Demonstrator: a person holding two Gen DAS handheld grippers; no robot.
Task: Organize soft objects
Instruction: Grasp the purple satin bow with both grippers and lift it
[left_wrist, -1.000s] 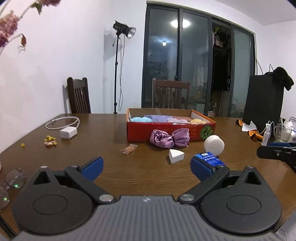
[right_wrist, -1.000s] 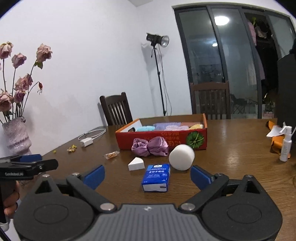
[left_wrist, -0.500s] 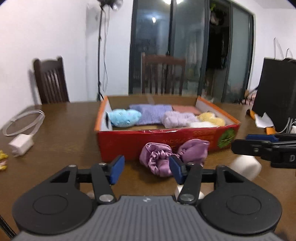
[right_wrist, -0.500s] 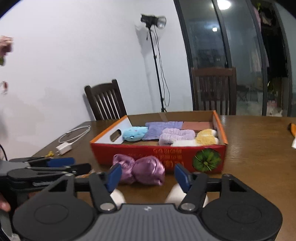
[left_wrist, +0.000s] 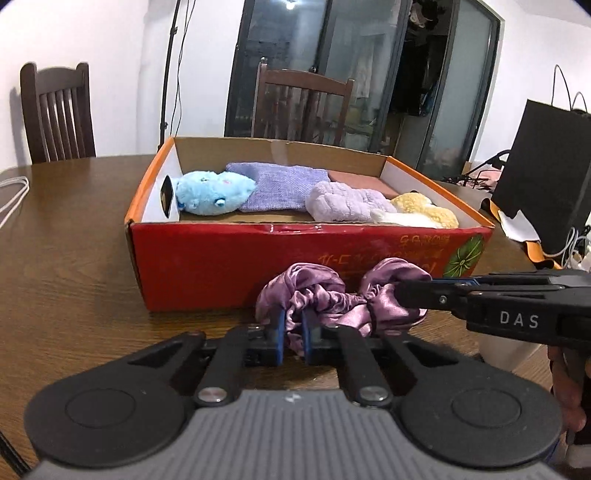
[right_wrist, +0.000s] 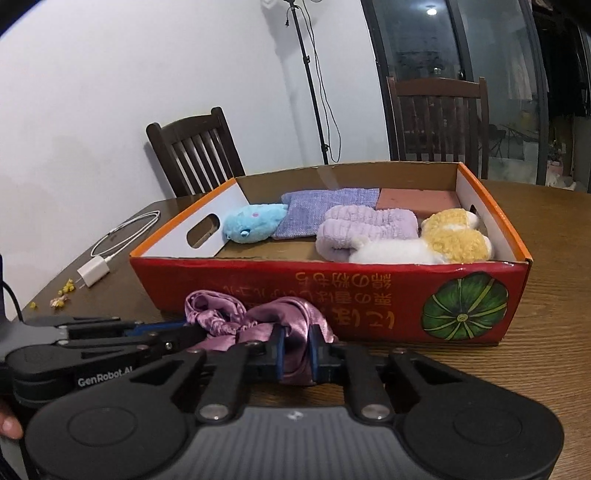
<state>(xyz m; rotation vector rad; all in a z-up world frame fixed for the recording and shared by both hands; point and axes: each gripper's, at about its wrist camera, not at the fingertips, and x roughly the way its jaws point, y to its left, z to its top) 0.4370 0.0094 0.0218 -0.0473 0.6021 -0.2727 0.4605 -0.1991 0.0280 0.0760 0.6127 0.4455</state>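
Currently the purple scrunchie (left_wrist: 343, 295) lies on the table (left_wrist: 74, 258), touching the near wall of the red box (left_wrist: 221, 266). Left gripper (left_wrist: 292, 334) and right gripper (right_wrist: 295, 350) each pinch 1 end, closing, presumably to lift it level into the box.

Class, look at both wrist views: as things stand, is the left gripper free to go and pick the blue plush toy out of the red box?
Probably not yet. The left gripper is shut on the purple satin scrunchie, so its jaws are occupied; the blue plush toy itself lies uncovered.
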